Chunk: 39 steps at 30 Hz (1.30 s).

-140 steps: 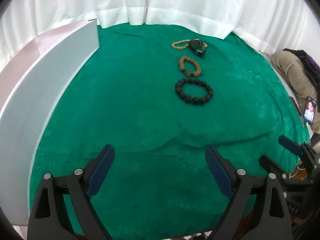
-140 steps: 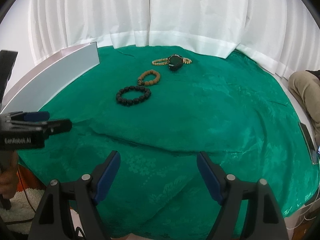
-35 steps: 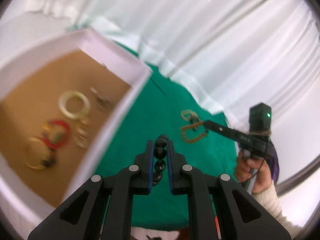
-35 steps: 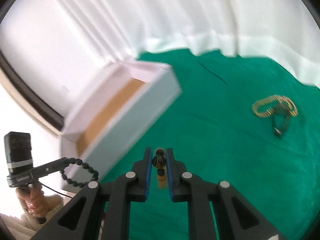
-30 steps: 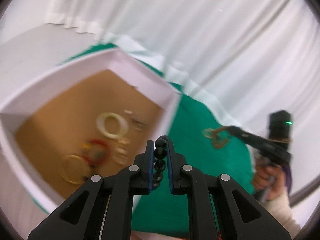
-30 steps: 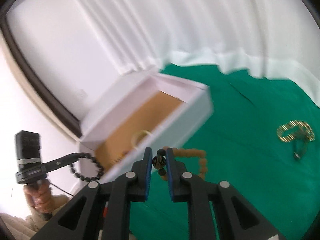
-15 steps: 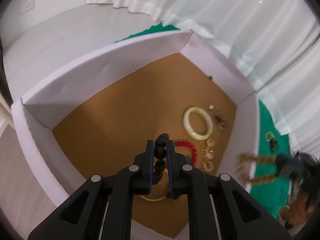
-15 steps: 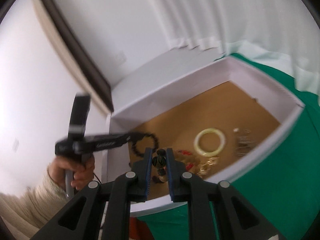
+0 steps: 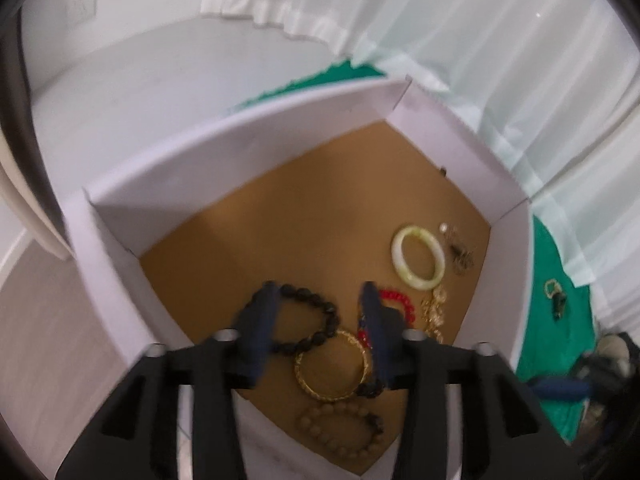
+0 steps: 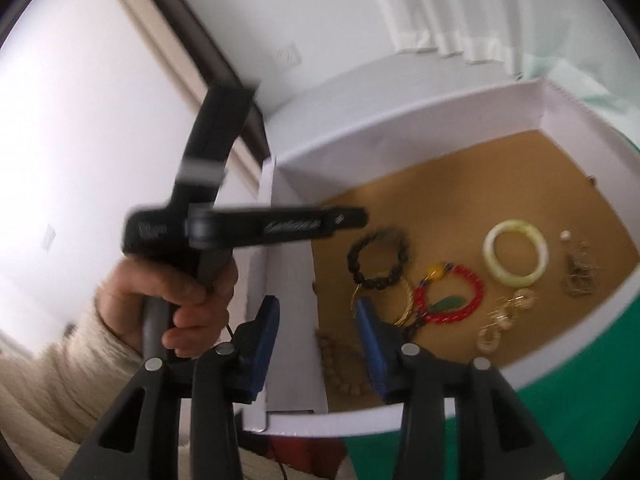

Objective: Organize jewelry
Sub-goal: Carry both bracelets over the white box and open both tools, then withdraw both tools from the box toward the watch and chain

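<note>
Left wrist view: the left hand-held gripper [image 9: 320,332] points steeply down into the white-walled cardboard box with a brown floor [image 9: 248,148]. Its jaws are opening, about half spread, and the pads press on nothing. The black round-bead bracelet [image 9: 310,320] lies on the box floor directly beneath, its ring partly framed between the blue fingers [image 9: 256,332], apparently just released. Just beside it lie a thin gold bangle [image 9: 332,366], a tan wooden-bead bracelet [image 9: 340,426], a red bead bracelet [image 9: 394,304] and a pale green jade bangle [image 9: 418,256]. Far right, on the green cloth covering the bench [image 9: 554,252], a small watch and chain [image 9: 556,298] remain outside the box, well apart from this gripper. Right wrist view: the right hand-held gripper [image 10: 320,344] straddles the near corner of the box, its jaws likewise opening, moderately spread, gripping nothing. The tan wooden-bead bracelet lies on the floor between and just below its fingers. The person's left hand [image 10: 168,300] is at left. Judgement: two bracelets are delivered; the remaining pieces lie to the right on the cloth, nearer the right hand.
</note>
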Each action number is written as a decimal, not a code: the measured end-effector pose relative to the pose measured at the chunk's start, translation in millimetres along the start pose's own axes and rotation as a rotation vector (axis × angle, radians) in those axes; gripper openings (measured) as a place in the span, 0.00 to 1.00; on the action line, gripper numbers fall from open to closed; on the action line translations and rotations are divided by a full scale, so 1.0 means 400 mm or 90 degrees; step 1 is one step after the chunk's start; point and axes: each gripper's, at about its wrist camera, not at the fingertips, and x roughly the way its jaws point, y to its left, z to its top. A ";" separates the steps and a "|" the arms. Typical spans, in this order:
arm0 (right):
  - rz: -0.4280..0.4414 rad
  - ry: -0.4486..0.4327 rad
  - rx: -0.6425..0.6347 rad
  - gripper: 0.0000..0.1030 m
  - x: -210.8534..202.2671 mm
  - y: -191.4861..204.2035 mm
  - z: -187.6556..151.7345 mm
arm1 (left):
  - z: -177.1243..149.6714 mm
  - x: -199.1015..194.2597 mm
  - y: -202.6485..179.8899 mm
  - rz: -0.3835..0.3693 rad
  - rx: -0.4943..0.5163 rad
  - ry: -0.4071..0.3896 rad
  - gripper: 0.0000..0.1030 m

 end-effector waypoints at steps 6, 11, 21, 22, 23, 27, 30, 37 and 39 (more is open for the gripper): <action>-0.136 -0.088 -0.010 0.49 -0.143 -0.011 -0.091 | -0.055 -0.073 -0.112 -0.044 0.062 -0.047 0.64; -0.268 -0.102 0.033 0.49 -0.209 -0.070 -0.280 | -0.177 -0.071 -0.281 -0.126 0.141 -0.015 0.65; -0.500 -0.102 0.196 0.49 -0.362 -0.169 -0.620 | -0.420 0.015 -0.593 -0.180 0.327 0.057 0.67; -0.526 -0.101 0.207 0.49 -0.376 -0.172 -0.640 | -0.439 0.023 -0.611 -0.183 0.338 0.063 0.67; -0.545 -0.099 0.212 0.49 -0.382 -0.175 -0.648 | -0.453 0.028 -0.623 -0.183 0.345 0.067 0.67; -0.597 -0.101 0.224 0.49 -0.419 -0.174 -0.682 | -0.501 0.048 -0.668 -0.169 0.382 0.082 0.67; -0.616 -0.105 0.225 0.49 -0.439 -0.178 -0.718 | -0.519 0.050 -0.675 -0.160 0.393 0.088 0.67; -0.630 -0.095 0.237 0.49 -0.442 -0.199 -0.738 | -0.530 0.057 -0.673 -0.140 0.400 0.094 0.67; -0.633 -0.093 0.242 0.49 -0.443 -0.197 -0.748 | -0.539 0.066 -0.682 -0.137 0.403 0.096 0.67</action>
